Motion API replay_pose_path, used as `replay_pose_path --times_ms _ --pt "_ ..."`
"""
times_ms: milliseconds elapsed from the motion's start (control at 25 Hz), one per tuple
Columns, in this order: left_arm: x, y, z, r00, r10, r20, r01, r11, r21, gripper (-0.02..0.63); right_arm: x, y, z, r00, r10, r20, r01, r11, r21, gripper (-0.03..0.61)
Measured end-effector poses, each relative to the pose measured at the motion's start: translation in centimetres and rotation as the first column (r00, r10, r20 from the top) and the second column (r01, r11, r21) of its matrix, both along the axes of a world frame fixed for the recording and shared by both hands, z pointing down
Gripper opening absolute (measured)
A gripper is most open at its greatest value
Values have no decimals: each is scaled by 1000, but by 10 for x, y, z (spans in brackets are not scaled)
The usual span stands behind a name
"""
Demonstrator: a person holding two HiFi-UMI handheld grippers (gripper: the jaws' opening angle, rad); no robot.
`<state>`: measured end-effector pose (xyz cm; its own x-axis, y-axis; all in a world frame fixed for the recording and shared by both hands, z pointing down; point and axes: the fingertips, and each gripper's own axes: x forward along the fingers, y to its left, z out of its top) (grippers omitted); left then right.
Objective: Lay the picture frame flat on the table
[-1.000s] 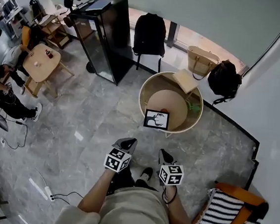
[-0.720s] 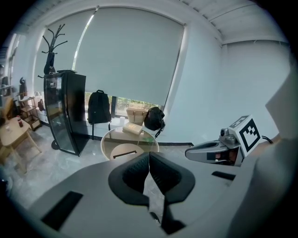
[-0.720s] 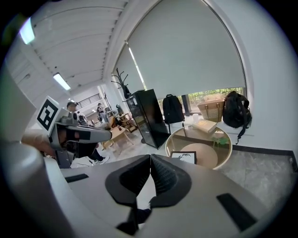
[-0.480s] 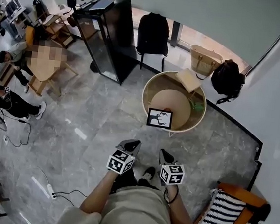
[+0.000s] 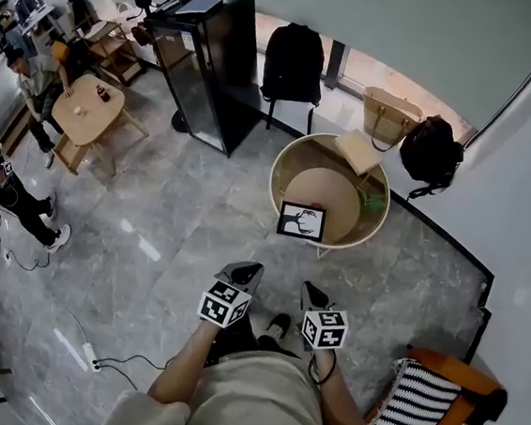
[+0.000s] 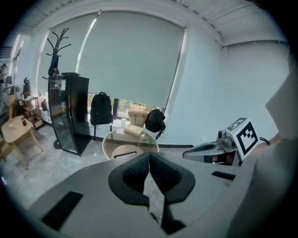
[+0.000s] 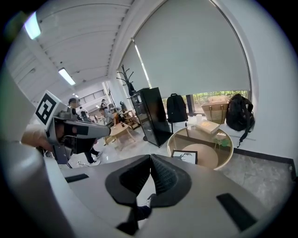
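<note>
Left gripper (image 5: 240,272) and right gripper (image 5: 312,296): jaws together, empty. Picture frame (image 5: 300,221) upright at 12 o'clock. Likely light, rigid, fragile front; pinch top edge.

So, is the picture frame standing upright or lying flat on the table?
Upright. The picture frame stands on edge at the round table's near rim, its face turned toward the person rather than upward.

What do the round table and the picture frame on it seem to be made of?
Round table: pale wood rim, likely; clear glossy top, probably glass, since a lower disc shows through it. Picture frame: thin black matte-looking border, wood or plastic, cannot tell; white print inside.
</note>
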<state>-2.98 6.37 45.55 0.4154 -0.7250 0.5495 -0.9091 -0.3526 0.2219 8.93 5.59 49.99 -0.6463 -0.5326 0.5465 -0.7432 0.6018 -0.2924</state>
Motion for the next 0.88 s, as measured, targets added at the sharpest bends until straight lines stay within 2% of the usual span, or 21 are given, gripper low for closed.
replay_pose_path --times_ms 880 --pt "0 3 0 1000 8 9 -8 1000 -11 21 15 -9 2 998 50 -41 -50 999 9 32"
